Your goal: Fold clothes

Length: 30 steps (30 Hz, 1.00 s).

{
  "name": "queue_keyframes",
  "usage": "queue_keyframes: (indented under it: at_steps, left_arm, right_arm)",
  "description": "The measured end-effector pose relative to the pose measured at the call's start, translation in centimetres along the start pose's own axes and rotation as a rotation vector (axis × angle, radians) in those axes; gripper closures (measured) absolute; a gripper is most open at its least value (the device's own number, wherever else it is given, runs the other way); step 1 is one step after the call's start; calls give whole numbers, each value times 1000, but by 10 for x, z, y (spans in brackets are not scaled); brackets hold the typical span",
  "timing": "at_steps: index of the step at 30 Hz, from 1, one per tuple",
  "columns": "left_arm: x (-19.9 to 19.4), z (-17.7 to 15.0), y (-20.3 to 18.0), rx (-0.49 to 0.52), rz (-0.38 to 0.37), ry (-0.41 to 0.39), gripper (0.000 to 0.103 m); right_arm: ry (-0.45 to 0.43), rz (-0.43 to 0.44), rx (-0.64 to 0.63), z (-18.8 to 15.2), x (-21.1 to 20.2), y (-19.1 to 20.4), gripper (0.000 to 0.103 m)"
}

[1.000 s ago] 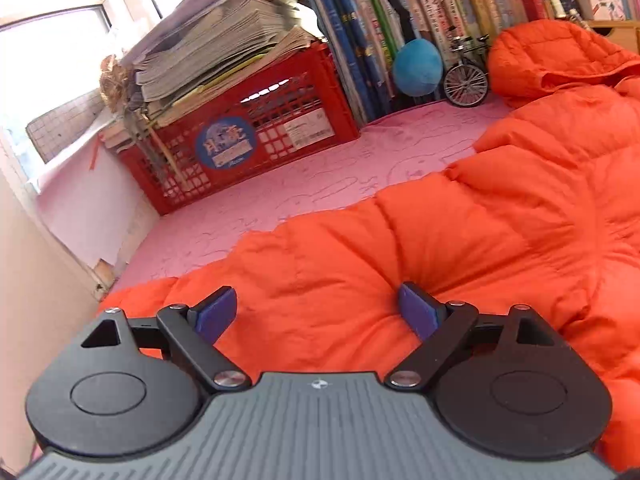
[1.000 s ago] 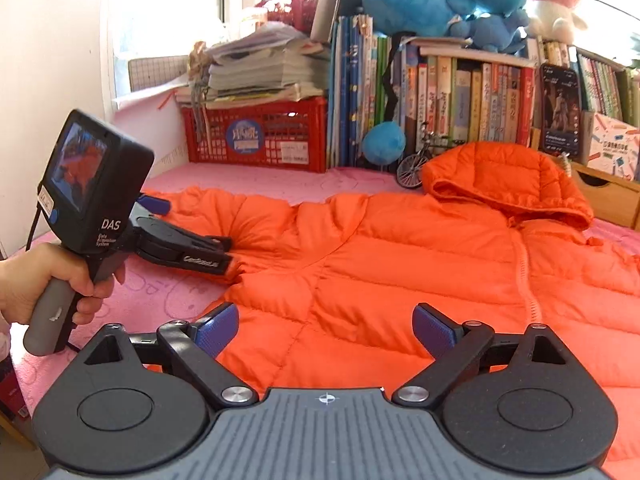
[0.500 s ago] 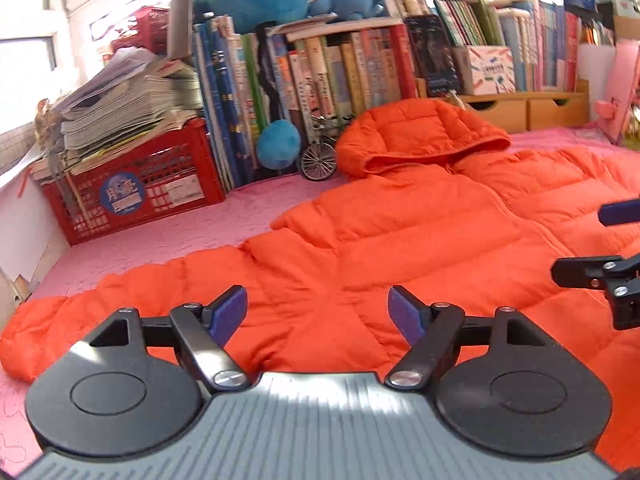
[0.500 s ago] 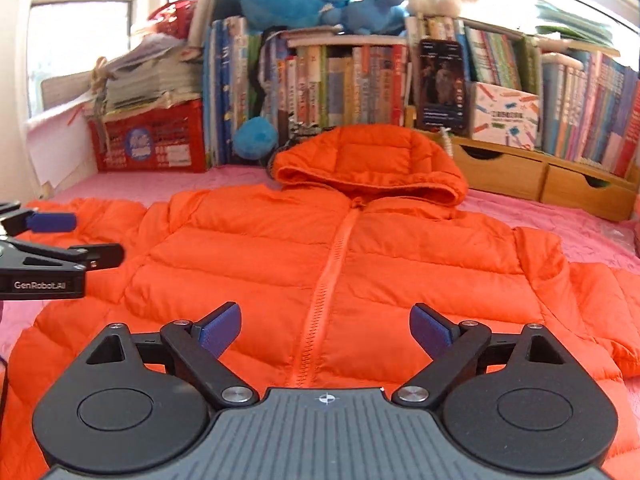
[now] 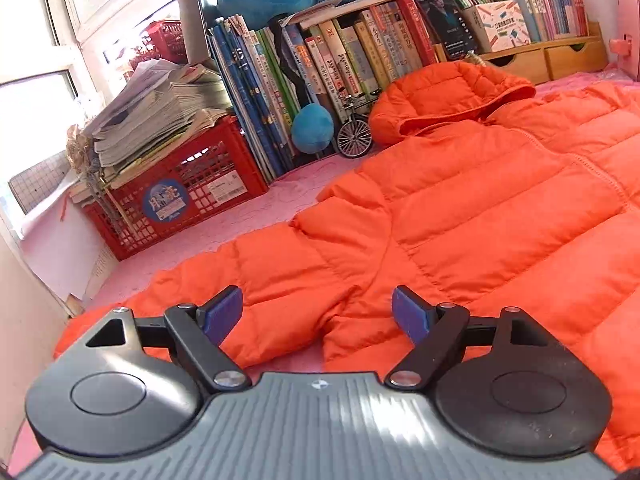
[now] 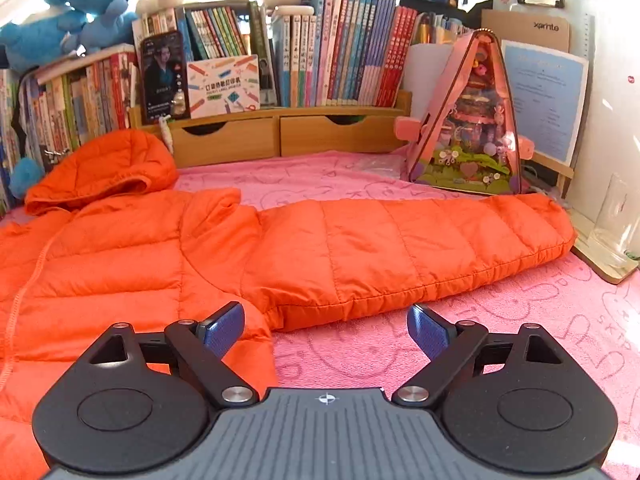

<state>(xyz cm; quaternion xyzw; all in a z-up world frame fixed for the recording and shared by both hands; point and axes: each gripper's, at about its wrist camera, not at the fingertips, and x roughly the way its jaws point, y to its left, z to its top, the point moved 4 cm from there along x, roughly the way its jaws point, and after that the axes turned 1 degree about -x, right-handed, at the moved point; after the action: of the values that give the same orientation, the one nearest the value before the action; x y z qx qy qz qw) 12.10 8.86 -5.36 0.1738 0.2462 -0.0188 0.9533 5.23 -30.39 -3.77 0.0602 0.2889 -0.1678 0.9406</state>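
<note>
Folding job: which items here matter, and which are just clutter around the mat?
Belongs to the job:
orange puffer jacket, spread flat
its right sleeve
left gripper, fingers open
right gripper, fingers open

Just lying about:
red crate
toy bicycle
pink playhouse
drinking glass

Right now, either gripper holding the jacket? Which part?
Nothing held. Left gripper and right gripper are both open above the orange puffer jacket, near its sleeves.

The left gripper [image 5: 318, 312] and right gripper [image 6: 326, 330] look alike: a ribbed grey body with a small cross mark, 2 round black discs, black linkage arms with silver screws, and 2 blue ridged pads [image 6: 428, 330].
</note>
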Motion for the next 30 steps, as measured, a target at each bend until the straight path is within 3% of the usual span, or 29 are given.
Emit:
queue_keyframes:
  at_steps: [4,10,12,16,23,27,30]
  left_arm:
    - [5,6,10,-38,3,10,20]
    - [33,10,36,-15,-55,83,21]
    - [49,15,37,29,-30,106,21]
    - [98,27,39,103,75,155,21]
    - [169,49,53,30,226,223,19]
    - [159,52,71,-111,217,247,22]
    - [116,50,74,-184,180,164,23]
  right_arm:
    - [-29,156,-70,1,-21,48,12]
    - [-10,406,-218,-14,-45,146,7]
    - [6,450,-284,-27,-49,175,7]
    - [4,420,-387,-47,-53,207,4]
    - [55,445,-332,-48,-44,199,1]
    - [57,438,-339,-51,-44,199,0]
    - [63,447,-327,-51,-43,198,0]
